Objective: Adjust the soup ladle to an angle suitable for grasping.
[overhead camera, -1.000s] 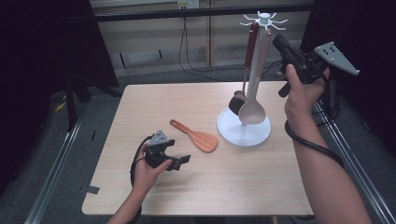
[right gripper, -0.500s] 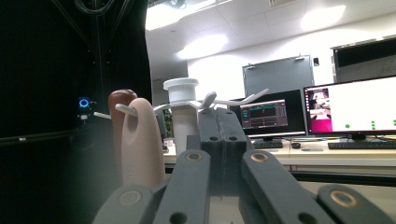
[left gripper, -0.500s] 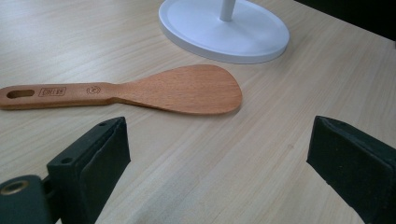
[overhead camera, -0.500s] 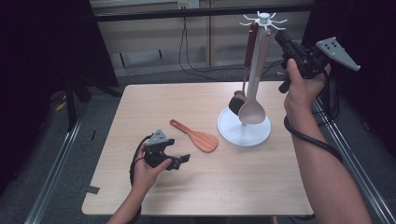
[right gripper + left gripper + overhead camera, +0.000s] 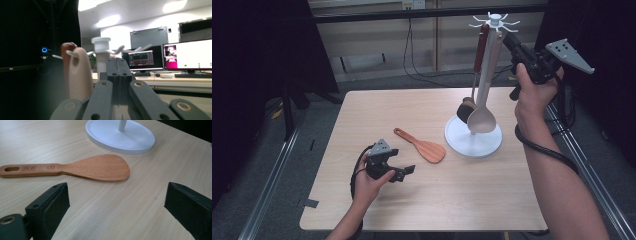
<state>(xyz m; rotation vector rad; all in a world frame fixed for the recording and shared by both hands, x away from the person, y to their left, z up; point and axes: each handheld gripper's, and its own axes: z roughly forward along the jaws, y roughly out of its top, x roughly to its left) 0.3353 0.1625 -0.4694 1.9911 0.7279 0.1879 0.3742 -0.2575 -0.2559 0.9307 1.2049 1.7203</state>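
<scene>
A white utensil stand (image 5: pixel 473 141) rises at the table's right, its hooked top (image 5: pixel 495 20) holding a pale wooden spoon (image 5: pixel 482 119) and a brown-handled utensil (image 5: pixel 468 107). My right gripper (image 5: pixel 511 42) is held high beside that top, shut with nothing between its jaws. In the right gripper view the gripper (image 5: pixel 119 67) points at the stand's post (image 5: pixel 101 50), with the pale handle (image 5: pixel 79 73) and brown handle (image 5: pixel 66 56) hanging just left of it. A wooden spatula (image 5: pixel 422 146) (image 5: pixel 75 168) lies flat on the table. My left gripper (image 5: pixel 405 171) (image 5: pixel 116 205) rests open just short of it.
The stand's round base (image 5: pixel 120 134) sits beyond the spatula's blade. The wooden table (image 5: pixel 412 110) has bare room at its left and front. A cable (image 5: pixel 542 147) loops around the right forearm. Dark curtains and metal rails flank the table.
The right hand has lifted its gripper slightly higher beside the stand's top. The left gripper and the spatula have stayed put.
</scene>
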